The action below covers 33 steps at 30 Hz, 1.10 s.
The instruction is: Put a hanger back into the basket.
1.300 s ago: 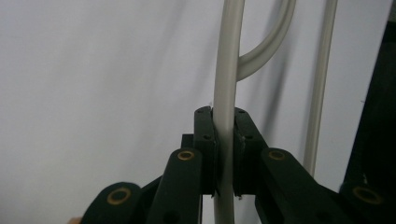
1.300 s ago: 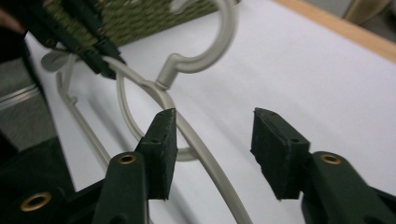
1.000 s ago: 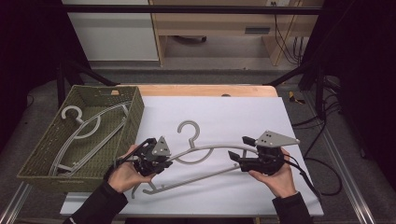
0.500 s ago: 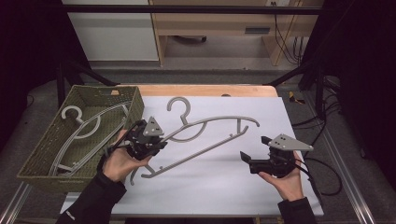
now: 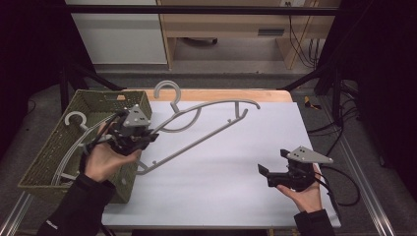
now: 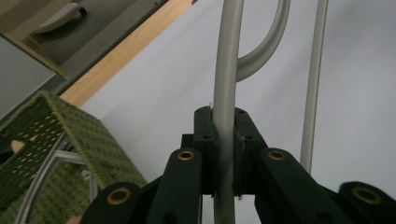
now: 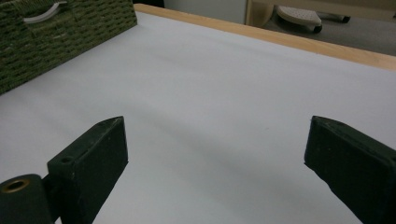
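A grey plastic hanger (image 5: pixel 206 109) hangs tilted above the white table top (image 5: pixel 236 196), its hook (image 5: pixel 167 91) toward the back. My left gripper (image 5: pixel 145 136) is shut on the hanger's upper arm near its left end, beside the basket. In the left gripper view the grey bar (image 6: pixel 227 70) runs straight up between the pressed pads, with my left gripper (image 6: pixel 225 140) closed around it. My right gripper (image 5: pixel 268 177) sits low over the table at the near right, well apart from the hanger. Its jaws have just been opening and stand wide with nothing between them (image 7: pixel 219 158).
A green woven basket (image 5: pixel 54 157) stands at the table's left edge with other grey hangers (image 5: pixel 74 120) lying in it. Its corner shows in the left gripper view (image 6: pixel 70 140) and its side in the right gripper view (image 7: pixel 70 28). A wooden strip (image 5: pixel 221 94) borders the table's far edge.
My left gripper has lifted the hanger off the table and carried it left toward the basket. My right gripper has come away from the hanger's right end, drawn back to the near right, and opened.
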Tool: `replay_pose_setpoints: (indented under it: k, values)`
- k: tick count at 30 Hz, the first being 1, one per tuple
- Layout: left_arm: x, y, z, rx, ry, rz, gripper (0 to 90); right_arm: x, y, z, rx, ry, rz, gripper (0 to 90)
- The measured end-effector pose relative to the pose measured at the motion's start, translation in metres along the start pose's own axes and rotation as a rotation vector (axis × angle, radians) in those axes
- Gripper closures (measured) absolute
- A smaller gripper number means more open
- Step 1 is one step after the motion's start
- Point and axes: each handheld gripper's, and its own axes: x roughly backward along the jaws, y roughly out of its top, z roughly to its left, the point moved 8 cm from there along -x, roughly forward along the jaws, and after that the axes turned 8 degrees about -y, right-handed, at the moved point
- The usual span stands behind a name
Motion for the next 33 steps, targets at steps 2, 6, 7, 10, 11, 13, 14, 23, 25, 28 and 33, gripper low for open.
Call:
replay_pose_setpoints:
  k: [2,6,7,10,11,13,14,23,25,28,33]
  values:
    - [0.007,-0.002,0.008,0.015,0.016,-0.015,82.7,0.001,0.0,0.001,0.006,-0.001,-0.007,6.2]
    - [0.022,-0.013,0.028,0.054,0.043,-0.026,82.7,0.001,-0.001,-0.001,0.003,-0.009,-0.005,5.6]
    - [0.022,-0.013,0.028,0.054,0.043,-0.026,82.7,0.001,-0.001,-0.001,0.003,-0.009,-0.005,5.6]
    - [0.031,-0.023,0.041,0.064,0.058,-0.017,82.7,0.0,-0.002,-0.003,-0.007,-0.012,0.002,5.5]
    - [0.033,-0.026,0.045,0.071,0.06,-0.021,82.7,0.0,-0.003,-0.004,-0.009,-0.014,0.004,5.5]
    - [0.037,-0.031,0.052,0.077,0.069,-0.016,82.7,-0.001,-0.004,-0.004,-0.013,-0.016,0.01,5.4]
    - [0.041,-0.037,0.062,0.091,0.078,-0.016,82.7,-0.002,-0.004,-0.003,-0.007,-0.011,0.01,5.3]
    - [0.056,-0.067,0.093,0.137,0.111,0.006,82.6,-0.006,-0.006,-0.002,-0.002,-0.018,0.024,4.8]
    - [0.061,-0.074,0.1,0.152,0.122,0.002,82.6,-0.006,-0.007,-0.001,0.005,-0.016,0.025,4.7]
    - [0.067,-0.081,0.109,0.17,0.138,-0.008,82.6,-0.007,-0.007,0.0,0.002,-0.015,0.028,4.5]
    - [0.074,-0.091,0.12,0.181,0.152,-0.011,82.6,-0.007,-0.007,-0.001,0.003,-0.018,0.027,4.4]
